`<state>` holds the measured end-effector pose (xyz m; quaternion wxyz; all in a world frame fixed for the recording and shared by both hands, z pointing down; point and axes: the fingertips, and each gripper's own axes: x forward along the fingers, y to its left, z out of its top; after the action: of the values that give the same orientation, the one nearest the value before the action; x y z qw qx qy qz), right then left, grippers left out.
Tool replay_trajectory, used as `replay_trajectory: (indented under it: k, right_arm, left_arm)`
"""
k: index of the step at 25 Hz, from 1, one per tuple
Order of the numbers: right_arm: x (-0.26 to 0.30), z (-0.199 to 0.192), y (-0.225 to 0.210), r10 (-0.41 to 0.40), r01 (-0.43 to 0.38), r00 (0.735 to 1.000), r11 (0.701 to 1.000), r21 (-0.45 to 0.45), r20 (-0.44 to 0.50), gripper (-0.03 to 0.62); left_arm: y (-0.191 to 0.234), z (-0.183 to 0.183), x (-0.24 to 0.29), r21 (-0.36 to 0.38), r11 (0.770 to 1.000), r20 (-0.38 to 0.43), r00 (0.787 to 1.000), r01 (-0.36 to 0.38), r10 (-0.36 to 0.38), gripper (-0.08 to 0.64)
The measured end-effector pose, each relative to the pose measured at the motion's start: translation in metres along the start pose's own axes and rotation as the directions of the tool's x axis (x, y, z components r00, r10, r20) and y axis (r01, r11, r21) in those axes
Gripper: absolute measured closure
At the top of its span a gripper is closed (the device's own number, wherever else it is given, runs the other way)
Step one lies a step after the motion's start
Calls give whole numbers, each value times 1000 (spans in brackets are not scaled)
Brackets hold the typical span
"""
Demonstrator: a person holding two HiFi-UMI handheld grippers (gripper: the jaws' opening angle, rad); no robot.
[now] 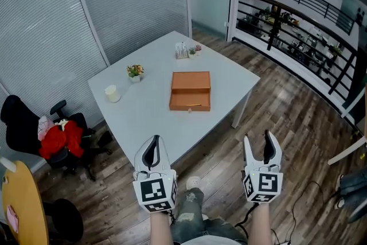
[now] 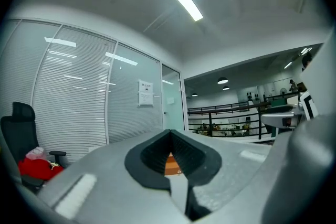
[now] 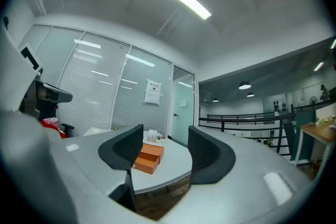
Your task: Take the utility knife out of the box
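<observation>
Head view: orange box (image 1: 190, 90) sits mid-counter (image 1: 143, 120), well apart from both grippers, which hang short of the near edge. Left gripper (image 1: 152, 151) has its fingers (image 2: 152, 153) closed tip to tip, nothing btwn them. Right gripper (image 1: 262, 150) has its fingers (image 3: 210, 156) apart & empty, only counter and box seen thru the gap. Box lies ahead & a bit right of the left gripper, ahead & well left of the right one, so left looks nearer to me. Its long side runs across the approach, w/ what looks like a drawer front and small pull facing the person. Utility knife isn't visible anywhere, presumably inside the box; can't tell if the drawer is cracked open. Left gripper view gives only a sliver of orange thru the finger notch
</observation>
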<state>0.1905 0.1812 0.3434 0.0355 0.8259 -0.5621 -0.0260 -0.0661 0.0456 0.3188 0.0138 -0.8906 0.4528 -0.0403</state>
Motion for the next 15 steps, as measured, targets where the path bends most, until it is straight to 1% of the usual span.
replay_trajectory:
  k: [7, 15]
  right_arm:
    - [67, -9, -2, -3, 3, 1000, 1000, -8, -11, 307]
    - [165, 0, 1, -9, 9, 1000, 1000, -23, 2, 308]
  left_arm:
    - [8, -8, 70, -6, 1000, -7, 1000, 19, -19, 560]
    - [37, 3, 172, -14, 1000, 6, 1000, 24, -24, 560]
